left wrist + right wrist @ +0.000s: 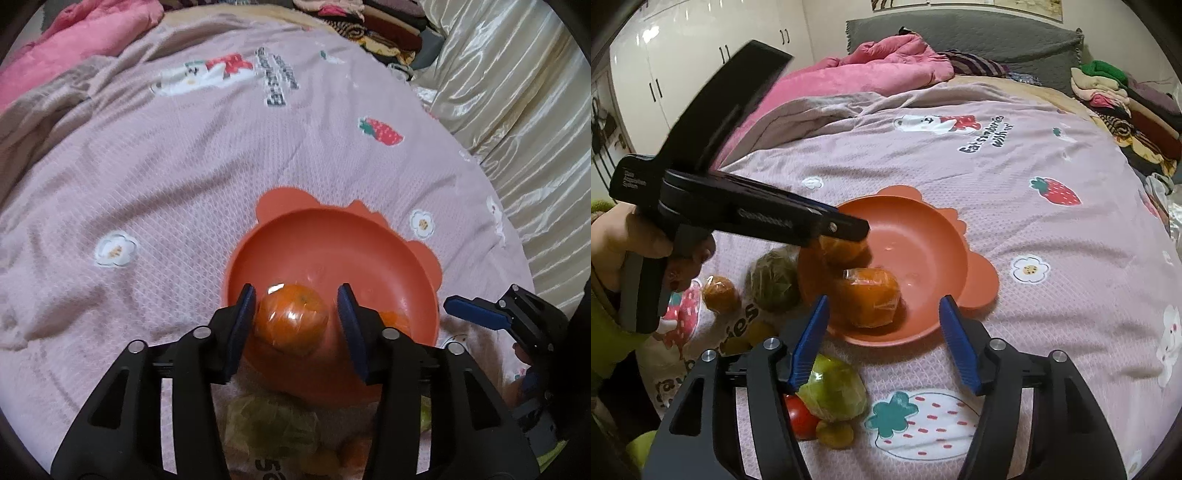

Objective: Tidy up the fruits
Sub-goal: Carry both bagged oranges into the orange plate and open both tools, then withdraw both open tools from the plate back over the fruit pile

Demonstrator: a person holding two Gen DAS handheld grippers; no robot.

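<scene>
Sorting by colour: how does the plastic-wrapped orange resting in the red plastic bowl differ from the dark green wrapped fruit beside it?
The orange is orange, the green fruit dull green. The orange lies inside the red bowl; the green fruit sits outside its rim. Both are wrapped.

Two hand-held black grippers with blue finger pads, worked by a person in a lime-green sleeve.

The right gripper (pixel 882 341) has broad black angular arms with triangular cut-outs, silver round screws at the joints and ribbed blue pads. The left gripper (pixel 297 328) matches it, its pads a darker navy; seen side-on from the right wrist, its long black body carries small pale lettering and a pistol-style handle in the person's hand (pixel 631 236). A lime-green sleeve (pixel 609 332) shows at far left.
</scene>
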